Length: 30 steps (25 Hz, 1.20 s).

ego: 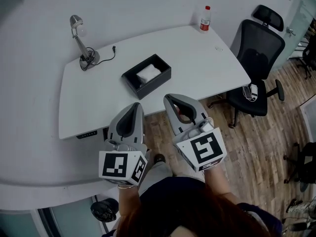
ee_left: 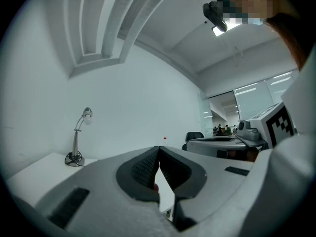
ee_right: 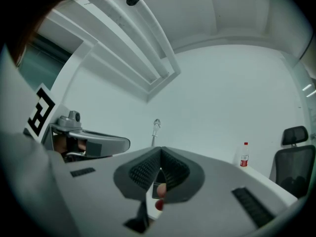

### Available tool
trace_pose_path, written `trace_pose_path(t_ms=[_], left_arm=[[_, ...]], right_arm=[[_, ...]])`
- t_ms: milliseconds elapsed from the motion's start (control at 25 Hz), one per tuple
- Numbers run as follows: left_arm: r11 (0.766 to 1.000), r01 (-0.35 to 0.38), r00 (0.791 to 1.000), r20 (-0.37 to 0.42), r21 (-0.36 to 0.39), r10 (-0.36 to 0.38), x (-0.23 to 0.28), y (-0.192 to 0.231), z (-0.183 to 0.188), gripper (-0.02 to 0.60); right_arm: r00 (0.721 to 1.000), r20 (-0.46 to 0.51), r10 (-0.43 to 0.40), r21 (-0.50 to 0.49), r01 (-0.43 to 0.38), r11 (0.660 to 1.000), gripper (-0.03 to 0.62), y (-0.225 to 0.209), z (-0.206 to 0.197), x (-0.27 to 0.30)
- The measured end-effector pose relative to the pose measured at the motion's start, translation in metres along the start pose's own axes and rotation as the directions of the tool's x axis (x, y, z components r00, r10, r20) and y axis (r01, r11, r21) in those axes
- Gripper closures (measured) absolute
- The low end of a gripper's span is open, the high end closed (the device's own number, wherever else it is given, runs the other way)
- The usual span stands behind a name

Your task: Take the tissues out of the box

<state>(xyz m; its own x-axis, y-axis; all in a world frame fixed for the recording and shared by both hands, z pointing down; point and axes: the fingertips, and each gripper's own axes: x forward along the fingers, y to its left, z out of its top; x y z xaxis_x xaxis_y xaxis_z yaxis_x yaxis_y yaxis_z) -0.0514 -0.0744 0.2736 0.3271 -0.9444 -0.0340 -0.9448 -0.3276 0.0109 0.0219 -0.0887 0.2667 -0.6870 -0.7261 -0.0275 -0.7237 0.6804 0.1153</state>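
left claw (ego: pixel 134 105) and right claw (ego: pixel 168 98) hover before box (ego: pixel 154 85)

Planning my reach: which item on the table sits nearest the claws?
The black open box, mid-table; lamp and bottle stand farther back.

A white desk (ego: pixel 197 58) with rounded corners fills the upper middle of the head view, set against a plain white wall (ego: pixel 148 4), with a silver gooseneck desk lamp (ego: pixel 80 41) near its upper left corner. At the upper right a black mesh office chair (ego: pixel 256 53) stands on a wood-plank floor (ego: pixel 256 147). In the left gripper view, a stepped white ceiling recess (ee_left: pixel 108 23) runs across the top, with glass partitions (ee_left: pixel 252 102) at the right.
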Motion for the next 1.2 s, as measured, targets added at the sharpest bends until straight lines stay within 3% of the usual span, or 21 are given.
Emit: trace_pose_path(t_ms=[560, 1200], left_arm=[[0.999, 0.037, 0.999, -0.018, -0.021, -0.038, 0.034, 0.054, -0.011, 0.56], [0.992, 0.119, 0.993, -0.002, -0.037, -0.119, 0.065, 0.105, -0.014, 0.56]], right_arm=[[0.995, -0.094, -0.013, -0.021, 0.011, 1.0, 0.574, -0.005, -0.012, 0.062], [0.984, -0.167, -0.069, -0.036, 0.064, 0.997, 0.521, -0.013, -0.027, 0.121]])
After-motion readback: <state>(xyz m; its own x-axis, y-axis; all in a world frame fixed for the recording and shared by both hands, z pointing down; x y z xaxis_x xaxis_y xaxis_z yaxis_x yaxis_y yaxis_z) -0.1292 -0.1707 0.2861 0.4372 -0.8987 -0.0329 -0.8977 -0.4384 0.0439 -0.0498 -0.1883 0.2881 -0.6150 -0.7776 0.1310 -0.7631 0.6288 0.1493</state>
